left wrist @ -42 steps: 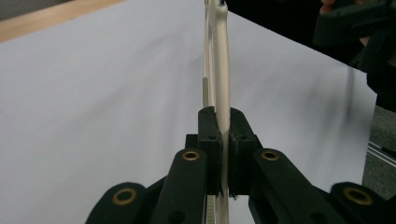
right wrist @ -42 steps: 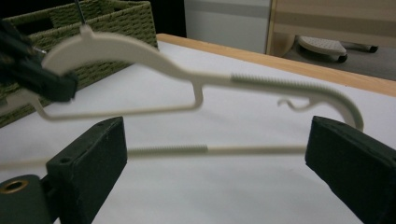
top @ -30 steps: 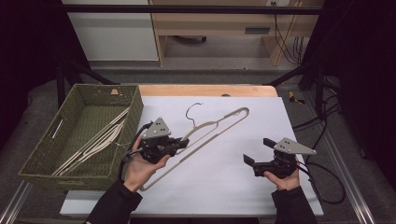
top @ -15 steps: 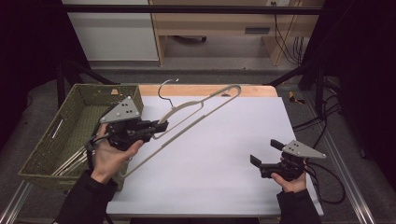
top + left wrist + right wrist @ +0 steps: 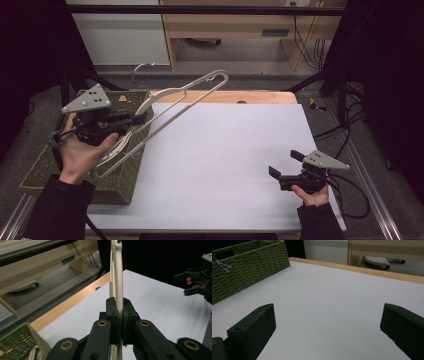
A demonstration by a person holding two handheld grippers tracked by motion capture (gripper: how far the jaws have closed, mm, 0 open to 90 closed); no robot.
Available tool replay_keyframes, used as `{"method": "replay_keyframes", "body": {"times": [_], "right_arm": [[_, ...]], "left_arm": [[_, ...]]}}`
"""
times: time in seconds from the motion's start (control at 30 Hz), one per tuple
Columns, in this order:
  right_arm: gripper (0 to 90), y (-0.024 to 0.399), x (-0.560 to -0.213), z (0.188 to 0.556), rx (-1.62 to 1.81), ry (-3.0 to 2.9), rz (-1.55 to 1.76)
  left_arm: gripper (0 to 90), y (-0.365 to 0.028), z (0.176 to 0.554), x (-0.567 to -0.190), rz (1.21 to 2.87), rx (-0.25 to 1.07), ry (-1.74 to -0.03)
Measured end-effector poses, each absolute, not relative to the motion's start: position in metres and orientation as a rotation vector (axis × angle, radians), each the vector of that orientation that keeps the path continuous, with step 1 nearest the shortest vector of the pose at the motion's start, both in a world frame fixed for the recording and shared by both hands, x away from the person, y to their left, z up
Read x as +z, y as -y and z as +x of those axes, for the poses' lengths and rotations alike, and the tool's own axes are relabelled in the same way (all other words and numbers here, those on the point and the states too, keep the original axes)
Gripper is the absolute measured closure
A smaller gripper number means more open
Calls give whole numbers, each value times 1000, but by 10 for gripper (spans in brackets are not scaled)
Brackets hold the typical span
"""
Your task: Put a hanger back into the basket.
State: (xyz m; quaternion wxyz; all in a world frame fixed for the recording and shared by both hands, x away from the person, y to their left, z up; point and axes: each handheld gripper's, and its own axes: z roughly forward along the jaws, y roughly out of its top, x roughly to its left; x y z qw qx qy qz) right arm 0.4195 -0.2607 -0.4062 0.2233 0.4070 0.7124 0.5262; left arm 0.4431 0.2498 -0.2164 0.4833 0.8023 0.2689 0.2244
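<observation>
While unlabelled, hanger (image 5: 185, 102) sits in left claw (image 5: 119, 315).

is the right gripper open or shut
Open: the right gripper holds nothing, its jaws spread wide apart over the bare white table.

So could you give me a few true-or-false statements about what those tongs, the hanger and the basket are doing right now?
1. The left tongs are shut on the cream plastic clothes hanger. True.
2. The right tongs hold a second hanger. False: they are open and hold nothing.
3. The hanger lies flat on the white table. False: it is lifted, tilted over the basket's edge.
4. The green woven basket sits at the table's left side. True.
5. The basket already has hangers inside. True.
</observation>
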Motion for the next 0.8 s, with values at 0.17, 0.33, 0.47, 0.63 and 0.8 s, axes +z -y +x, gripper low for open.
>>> {"method": "replay_keyframes", "body": {"times": [0.17, 0.33, 0.47, 0.63, 0.8], "right_arm": [[6, 260, -407, 420, 1449, -1973, 1120], [6, 260, -407, 420, 1471, -1966, 1127], [6, 261, -408, 420, 1449, -1971, 1127], [6, 261, -408, 421, 1447, -1973, 1125], [6, 262, -407, 420, 1451, -1974, 1122]], "left_arm": [[863, -271, 449, -218, 1949, 571, -688], [863, -286, 453, -224, 1964, 600, -708], [863, -302, 458, -229, 1968, 624, -731], [863, -325, 467, -241, 1980, 644, -787], [863, -343, 472, -254, 2003, 665, -819]]}}
